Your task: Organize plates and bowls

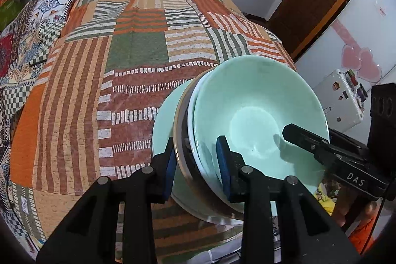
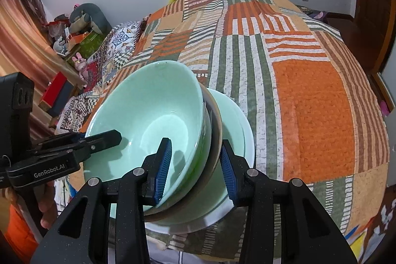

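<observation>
A stack of dishes is held tilted over a patchwork bed: a mint green bowl (image 1: 257,110) on top, a white bowl rim (image 1: 191,115) and a brown-rimmed dish (image 1: 178,115) under it, and a mint plate (image 1: 162,123) at the bottom. My left gripper (image 1: 196,162) is shut on the stack's rim, one finger inside the bowl. My right gripper (image 2: 195,170) clamps the opposite rim of the same stack; the green bowl (image 2: 153,110) and plate (image 2: 237,120) show there. Each gripper shows in the other's view: the right one (image 1: 294,132) and the left one (image 2: 109,137).
The bed's orange, green and white patchwork cover (image 1: 128,66) fills the space under the stack. A patterned pillow (image 1: 37,24) lies at its left. A white fridge (image 1: 358,41) stands right. Cluttered shelves (image 2: 74,36) and a curtain stand left of the bed.
</observation>
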Tool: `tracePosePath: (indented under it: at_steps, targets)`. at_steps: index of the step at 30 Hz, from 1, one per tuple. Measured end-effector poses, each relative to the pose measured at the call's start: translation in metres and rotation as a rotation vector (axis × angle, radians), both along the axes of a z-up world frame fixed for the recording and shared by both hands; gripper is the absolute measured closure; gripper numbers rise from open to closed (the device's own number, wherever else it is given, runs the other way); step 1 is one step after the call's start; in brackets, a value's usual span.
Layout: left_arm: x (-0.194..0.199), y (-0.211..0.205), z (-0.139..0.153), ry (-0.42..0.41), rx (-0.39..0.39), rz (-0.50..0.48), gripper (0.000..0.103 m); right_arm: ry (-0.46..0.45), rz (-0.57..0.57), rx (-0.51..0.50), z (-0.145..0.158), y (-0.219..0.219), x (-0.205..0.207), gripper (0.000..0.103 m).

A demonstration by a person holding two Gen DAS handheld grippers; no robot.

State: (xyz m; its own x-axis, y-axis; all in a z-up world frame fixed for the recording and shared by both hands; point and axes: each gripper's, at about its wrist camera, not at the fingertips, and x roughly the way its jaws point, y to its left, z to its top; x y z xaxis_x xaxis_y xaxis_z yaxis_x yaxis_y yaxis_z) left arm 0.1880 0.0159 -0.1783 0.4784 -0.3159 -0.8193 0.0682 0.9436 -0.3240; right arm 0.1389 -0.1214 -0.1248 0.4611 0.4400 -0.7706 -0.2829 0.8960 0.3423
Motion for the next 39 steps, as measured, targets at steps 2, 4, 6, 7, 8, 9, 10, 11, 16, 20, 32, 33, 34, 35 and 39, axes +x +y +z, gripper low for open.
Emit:
tracePosePath:
  at_steps: [2,4,6,7,8,9,10,11,16,20,32,33,34,35,39]
  targets:
    - [0.000,0.001,0.000,0.000,-0.011,-0.002,0.072,-0.002,0.008,0.001,0.000,0.001,0.001,0.064]
    - [-0.001,0.001,0.000,-0.002,-0.010,-0.003,0.072,-0.003,0.015,0.001,0.001,0.001,0.000,0.064]
    - [-0.005,0.001,0.003,-0.027,0.013,0.009,0.072,-0.008,0.016,-0.006,0.002,0.002,0.001,0.064]
    - [-0.008,0.001,0.007,-0.053,0.043,0.018,0.072,-0.015,0.015,-0.014,0.003,0.002,0.000,0.064]
    - [-0.012,0.001,0.014,-0.086,0.074,0.024,0.070,-0.024,0.016,-0.022,0.006,0.002,-0.001,0.063]
    - [-0.014,0.002,0.018,-0.102,0.081,0.026,0.069,-0.031,0.017,-0.027,0.007,0.002,-0.002,0.063]
    - [-0.017,0.003,0.024,-0.118,0.083,0.031,0.067,-0.041,0.018,-0.033,0.011,0.001,-0.004,0.063]
    - [-0.020,0.005,0.031,-0.137,0.081,0.038,0.065,-0.049,0.016,-0.038,0.013,0.001,-0.005,0.063]
    - [-0.040,0.010,0.067,-0.247,0.091,0.070,0.063,-0.135,-0.010,-0.040,0.041,-0.010,-0.015,0.060]
    - [-0.063,0.004,0.107,-0.372,0.102,0.093,0.054,-0.216,-0.009,-0.026,0.070,-0.014,-0.027,0.060]
    - [-0.134,-0.005,0.195,-0.684,0.097,0.150,0.020,-0.557,0.023,0.038,0.160,-0.013,-0.097,0.033]
    - [-0.141,-0.006,0.199,-0.712,0.111,0.160,0.013,-0.573,0.027,0.041,0.165,-0.012,-0.100,0.033]
    - [-0.148,-0.008,0.203,-0.740,0.126,0.172,0.011,-0.592,0.028,0.044,0.169,-0.011,-0.104,0.033]
    - [-0.156,-0.010,0.207,-0.768,0.145,0.181,0.009,-0.611,0.026,0.046,0.174,-0.011,-0.108,0.032]
    - [-0.173,-0.017,0.215,-0.823,0.181,0.180,0.004,-0.668,0.010,0.062,0.182,-0.011,-0.116,0.019]
